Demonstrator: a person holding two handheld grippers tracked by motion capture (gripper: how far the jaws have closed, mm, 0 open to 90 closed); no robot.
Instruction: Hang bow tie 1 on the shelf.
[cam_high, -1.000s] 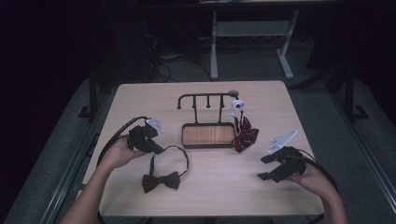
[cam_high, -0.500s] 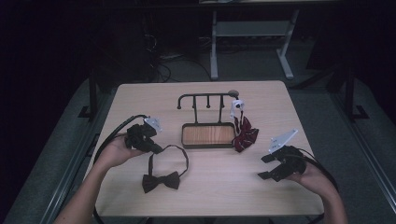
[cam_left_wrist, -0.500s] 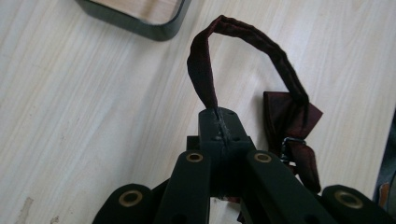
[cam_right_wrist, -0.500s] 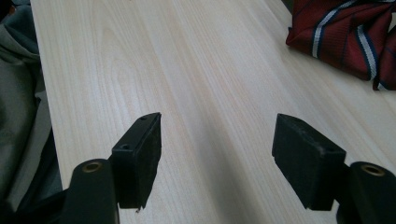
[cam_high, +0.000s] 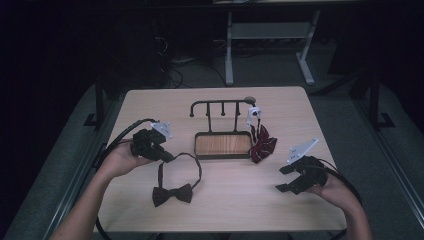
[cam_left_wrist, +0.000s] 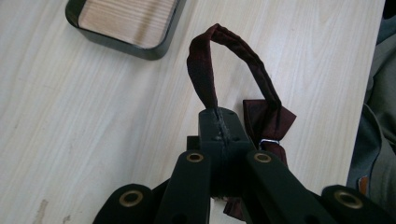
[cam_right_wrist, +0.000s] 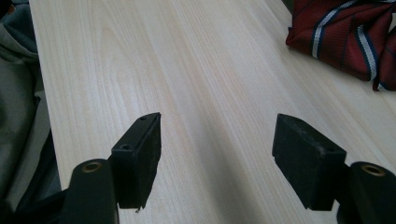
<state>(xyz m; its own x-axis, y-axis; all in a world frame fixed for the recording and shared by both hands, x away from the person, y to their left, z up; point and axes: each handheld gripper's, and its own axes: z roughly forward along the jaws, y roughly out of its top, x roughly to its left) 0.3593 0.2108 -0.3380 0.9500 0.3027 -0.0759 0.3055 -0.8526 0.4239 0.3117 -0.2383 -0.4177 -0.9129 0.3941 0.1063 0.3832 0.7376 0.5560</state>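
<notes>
A dark maroon bow tie lies near the table's front, and its strap loops up to my left gripper. In the left gripper view the gripper is shut on the strap, with the bow just behind the jaws. A red striped bow tie rests against the right end of a black rack with a wooden tray base. My right gripper hovers open over bare table at the front right. It holds nothing, and the striped tie lies ahead of it.
A white clip-like piece sits at the rack's right end. The rack's hooked bar stands over the tray. A grey floor and a metal frame lie beyond the table's far edge.
My left gripper has risen a little with the strap pinched in it, pulling the loop up. The bow stays on the table. The right hand has not moved.
</notes>
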